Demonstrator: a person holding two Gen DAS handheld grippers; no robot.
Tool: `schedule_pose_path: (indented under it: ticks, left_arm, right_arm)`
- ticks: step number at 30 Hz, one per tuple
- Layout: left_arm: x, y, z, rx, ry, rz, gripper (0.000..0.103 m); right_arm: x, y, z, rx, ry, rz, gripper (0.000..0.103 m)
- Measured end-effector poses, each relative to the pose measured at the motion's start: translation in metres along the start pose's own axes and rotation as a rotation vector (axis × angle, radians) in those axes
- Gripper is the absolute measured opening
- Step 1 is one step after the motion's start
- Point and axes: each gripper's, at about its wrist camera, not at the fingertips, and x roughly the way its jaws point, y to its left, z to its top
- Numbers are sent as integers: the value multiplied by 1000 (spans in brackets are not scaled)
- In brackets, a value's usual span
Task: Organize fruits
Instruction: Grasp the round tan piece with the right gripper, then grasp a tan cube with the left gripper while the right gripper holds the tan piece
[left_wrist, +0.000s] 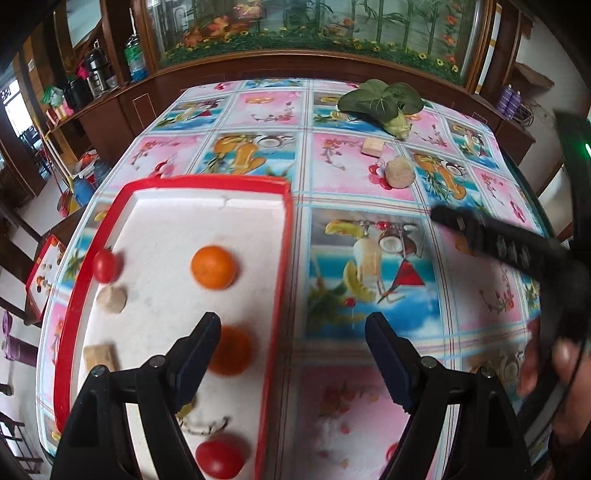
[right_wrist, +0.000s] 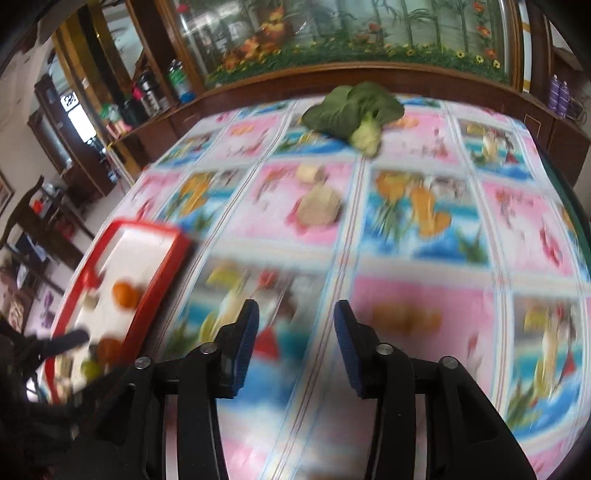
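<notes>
Left wrist view: the red-rimmed tray (left_wrist: 286, 236) runs lengthwise away from the camera, holding two oranges (left_wrist: 213, 266), two tomatoes (left_wrist: 104, 265) and beige pieces. The left gripper (left_wrist: 291, 334) stands wide apart and empty, its left finger over the nearer orange (left_wrist: 232, 350). The right gripper (right_wrist: 295, 317), partly apart, holds nothing over the patterned surface (right_wrist: 417, 258).

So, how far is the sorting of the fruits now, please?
Done: the red tray already holds two oranges, two tomatoes, a beige lump and a tan block. In hand: nothing; the left tongs and the right tongs are both open and empty. Left: the leafy green, a tan block and a round beige piece lie on the tablecloth outside the tray.
</notes>
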Motion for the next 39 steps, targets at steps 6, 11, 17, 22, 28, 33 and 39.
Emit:
schedule_pose_path:
  ticks: [6, 11, 17, 22, 28, 33, 39]
  left_arm:
    - [11, -12, 31, 19, -8, 40, 82]
    - [20, -18, 60, 14, -21, 75, 82]
    - [42, -26, 95, -32, -5, 69, 82]
    - [71, -47, 120, -53, 20, 50, 82]
    - [103, -82, 146, -66, 6, 6, 82]
    - [126, -103, 161, -38, -13, 8, 78]
    - [138, -109, 166, -31, 2, -10, 48]
  right_arm:
    - [36, -17, 43, 46, -29, 14, 59]
    - [65, -19, 57, 31, -18, -1, 59]
    - [81, -26, 59, 11, -3, 28, 36]
    - [64, -48, 52, 15, -31, 47, 36]
    - [24, -81, 28, 11, -64, 38, 35]
    - [2, -94, 12, -18, -86, 15, 35]
    - [-4, -96, 12, -37, -104, 16, 35]
